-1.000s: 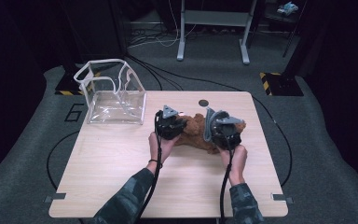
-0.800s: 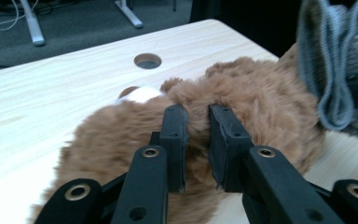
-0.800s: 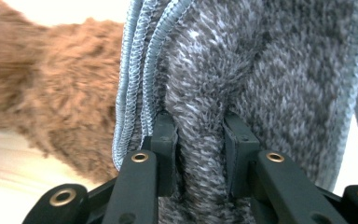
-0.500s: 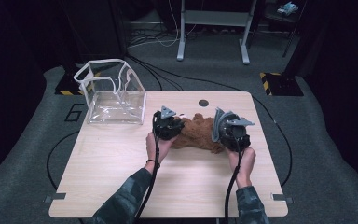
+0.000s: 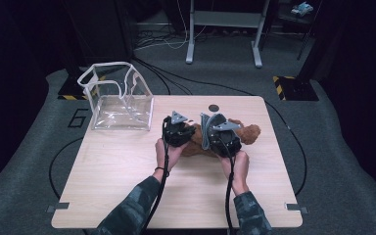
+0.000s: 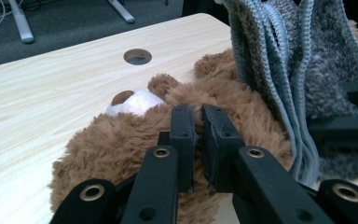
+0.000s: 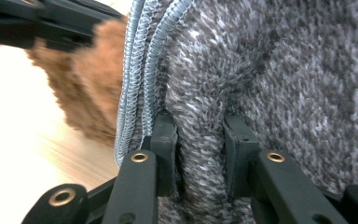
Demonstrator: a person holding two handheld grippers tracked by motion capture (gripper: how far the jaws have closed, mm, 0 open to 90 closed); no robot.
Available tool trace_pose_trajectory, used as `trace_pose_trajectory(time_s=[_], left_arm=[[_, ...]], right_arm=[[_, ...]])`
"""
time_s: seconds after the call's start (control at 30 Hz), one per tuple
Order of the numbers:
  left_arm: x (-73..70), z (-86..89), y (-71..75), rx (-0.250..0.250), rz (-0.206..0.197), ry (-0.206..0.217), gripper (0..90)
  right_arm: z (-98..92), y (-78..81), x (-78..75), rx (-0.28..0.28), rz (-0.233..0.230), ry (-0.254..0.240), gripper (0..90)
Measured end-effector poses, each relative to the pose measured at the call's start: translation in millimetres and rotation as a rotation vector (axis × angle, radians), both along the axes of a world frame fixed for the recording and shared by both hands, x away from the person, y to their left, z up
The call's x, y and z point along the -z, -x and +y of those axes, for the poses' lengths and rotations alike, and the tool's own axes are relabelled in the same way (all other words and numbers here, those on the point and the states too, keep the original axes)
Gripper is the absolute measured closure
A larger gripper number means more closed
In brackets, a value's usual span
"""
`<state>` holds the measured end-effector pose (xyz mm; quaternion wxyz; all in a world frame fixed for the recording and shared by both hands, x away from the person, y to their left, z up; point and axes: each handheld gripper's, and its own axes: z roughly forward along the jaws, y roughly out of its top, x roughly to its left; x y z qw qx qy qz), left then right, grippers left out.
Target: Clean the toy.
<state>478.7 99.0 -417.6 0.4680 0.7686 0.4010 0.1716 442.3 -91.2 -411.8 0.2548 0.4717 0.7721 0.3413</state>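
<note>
A brown teddy bear (image 5: 247, 132) lies on the wooden table (image 5: 127, 191), right of centre. My left gripper (image 5: 178, 131) rests on its left part, jaws pressed together in the fur (image 6: 121, 135); in the left gripper view the left gripper (image 6: 198, 114) shows only a thin slit between them. A fuzzy grey cloth with a pale blue knitted edge (image 5: 206, 128) hangs over the bear. My right gripper (image 5: 223, 137) holds it up; in the right gripper view the right gripper (image 7: 200, 123) has a thick fold of that cloth (image 7: 270, 70) pinched between its jaws. The cloth (image 6: 307, 60) stands right beside my left jaws.
A clear plastic box (image 5: 120, 100) with an open top stands at the table's back left corner. A small round hole (image 5: 214, 107) sits in the tabletop behind the bear. Cables and a metal stand (image 5: 223, 29) lie on the floor beyond the table.
My right gripper has swung left with the grey cloth, closer to the left gripper, uncovering the bear's right end. The left gripper has stayed in place.
</note>
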Motion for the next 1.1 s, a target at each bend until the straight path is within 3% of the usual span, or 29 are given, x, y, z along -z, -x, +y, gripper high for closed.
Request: trace_pose_trajectory(time_s=[0.1, 0.23, 0.47, 0.53, 0.7, 0.8, 0.97, 1.1], left_arm=[[0.4, 1.5, -0.6, -0.006, 0.005, -0.002, 84.0], [2.4, 5.3, -2.2, -0.019, 0.009, 0.003, 85.6], [2.7, 5.1, -1.6, -0.027, -0.003, 0.001, 87.3], [2.5, 4.6, -1.4, -0.028, -0.005, -0.003, 87.5], [3.0, 5.1, -2.3, -0.03, -0.003, -0.002, 87.5], [3.3, 4.9, -2.3, -0.032, 0.0, 0.003, 87.5], [3.0, 4.7, -1.7, -0.028, -0.002, 0.008, 87.4], [2.8, 4.9, -1.3, -0.018, -0.002, 0.008, 87.4]], right_arm=[[-8.5, -2.6, 2.7, 0.032, 0.011, 0.023, 69.7], [-32.9, -5.4, 5.9, 0.085, 0.022, 0.005, 69.7], [-78.4, -10.2, 10.2, 0.25, 0.04, 0.048, 70.0], [-83.4, -9.5, 11.2, 0.267, 0.042, 0.052, 70.0], [-74.7, 0.2, 2.7, 0.201, 0.018, 0.006, 69.8], [-57.2, 7.6, -6.4, 0.108, 0.004, -0.039, 69.7], [-17.7, 11.7, -10.2, 0.003, -0.011, -0.013, 69.6], [0.4, 6.5, -4.6, -0.015, 0.008, 0.022, 69.6]])
